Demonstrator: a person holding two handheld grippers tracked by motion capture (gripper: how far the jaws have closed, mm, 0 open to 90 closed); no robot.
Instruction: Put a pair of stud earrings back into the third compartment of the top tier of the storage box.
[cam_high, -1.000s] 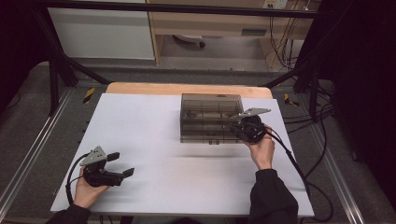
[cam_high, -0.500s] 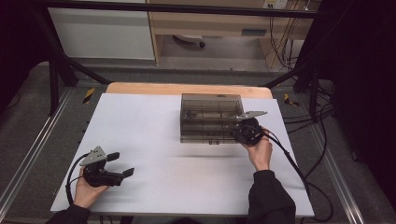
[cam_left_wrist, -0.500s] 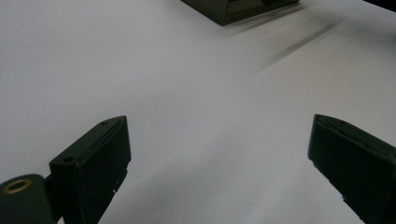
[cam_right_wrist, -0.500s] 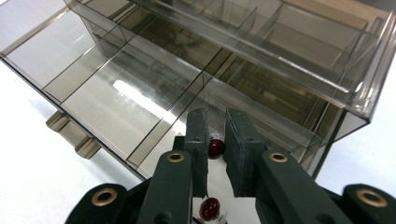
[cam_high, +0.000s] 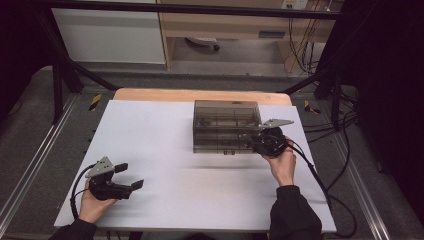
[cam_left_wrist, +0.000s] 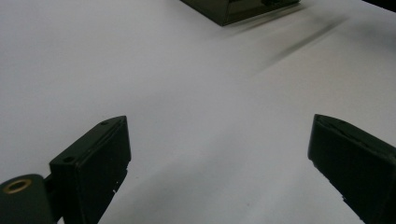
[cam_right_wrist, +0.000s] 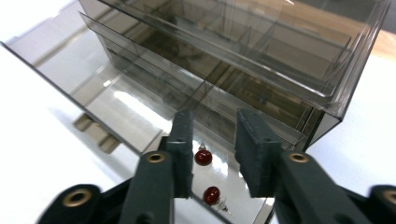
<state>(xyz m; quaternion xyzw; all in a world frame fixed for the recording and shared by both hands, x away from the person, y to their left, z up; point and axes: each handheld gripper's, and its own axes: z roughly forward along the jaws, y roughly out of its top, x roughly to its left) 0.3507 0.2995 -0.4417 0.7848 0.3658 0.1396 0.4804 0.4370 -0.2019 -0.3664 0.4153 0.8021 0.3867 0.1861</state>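
High view: a white bench (cam_high: 170, 150) carries a smoky clear drawer box (cam_high: 226, 125) toward its far right part. The right claw (cam_high: 256, 142), held in the person's right hand (cam_high: 281, 164), sits at the box's near right corner, touching its front. The left claw (cam_high: 129, 176) rests in the left hand (cam_high: 92, 202) near the bench's near left corner, well apart from the box, its jaws spread.

Left gripper view: the left claw (cam_left_wrist: 219, 163) is released, its two black jaws wide apart with bare white bench (cam_left_wrist: 187, 84) between them. A corner of the box (cam_left_wrist: 238, 8) shows at the top edge.

Right gripper view: the right claw (cam_right_wrist: 214, 144) has its jaws partly closed with a narrow gap, nothing clearly gripped between them. They hang over the lowest drawer (cam_right_wrist: 116, 105), which is pulled out from the box (cam_right_wrist: 280, 51). Two small red beads (cam_right_wrist: 202, 157) on metal fittings lie in the drawer, one in the gap between the jaws, the other just nearer the camera.
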